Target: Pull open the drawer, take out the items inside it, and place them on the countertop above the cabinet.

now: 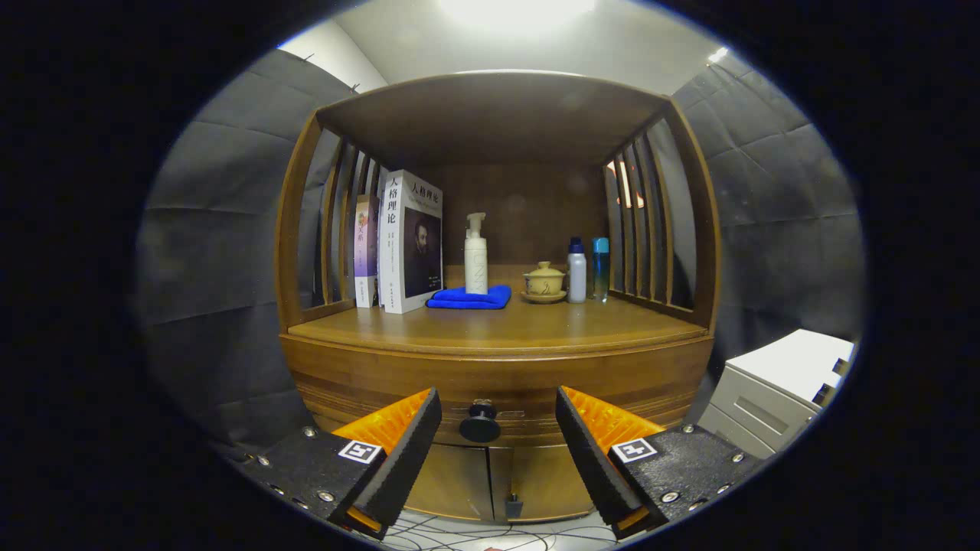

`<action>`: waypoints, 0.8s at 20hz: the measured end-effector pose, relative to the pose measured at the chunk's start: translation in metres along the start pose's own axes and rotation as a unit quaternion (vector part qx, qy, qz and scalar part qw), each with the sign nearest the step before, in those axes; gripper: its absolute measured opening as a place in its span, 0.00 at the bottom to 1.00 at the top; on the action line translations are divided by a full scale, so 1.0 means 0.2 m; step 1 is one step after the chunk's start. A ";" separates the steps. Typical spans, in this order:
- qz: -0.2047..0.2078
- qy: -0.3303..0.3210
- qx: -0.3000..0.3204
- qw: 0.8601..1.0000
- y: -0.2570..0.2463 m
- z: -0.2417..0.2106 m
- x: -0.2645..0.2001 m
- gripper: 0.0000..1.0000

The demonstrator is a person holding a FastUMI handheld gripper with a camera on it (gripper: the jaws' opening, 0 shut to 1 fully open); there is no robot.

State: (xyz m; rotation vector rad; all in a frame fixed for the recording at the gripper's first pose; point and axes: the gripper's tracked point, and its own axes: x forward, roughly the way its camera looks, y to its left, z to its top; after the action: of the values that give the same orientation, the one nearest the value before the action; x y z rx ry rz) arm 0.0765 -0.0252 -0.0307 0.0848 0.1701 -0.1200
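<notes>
The gripper (498,428) has its fingers spread wide apart, flanking the black drawer knob (480,422) without touching; the drawer (498,379) is closed.

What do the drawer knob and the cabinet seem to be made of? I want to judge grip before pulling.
Drawer knob: dark, smooth, round, possibly metal or plastic; it sits just ahead between the open gripper fingers. Cabinet: brown wood with visible grain and a satin varnish sheen.
</notes>
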 end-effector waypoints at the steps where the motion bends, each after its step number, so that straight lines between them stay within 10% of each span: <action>1: 0.001 0.006 0.003 1.000 0.00 -0.02 0.02 0.93; 16: 0.016 0.092 0.026 0.995 0.05 -0.34 0.27 0.81</action>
State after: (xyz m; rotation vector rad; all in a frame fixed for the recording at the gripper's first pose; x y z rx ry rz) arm 0.1192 -0.0143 -0.1060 0.1500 0.3489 -0.0841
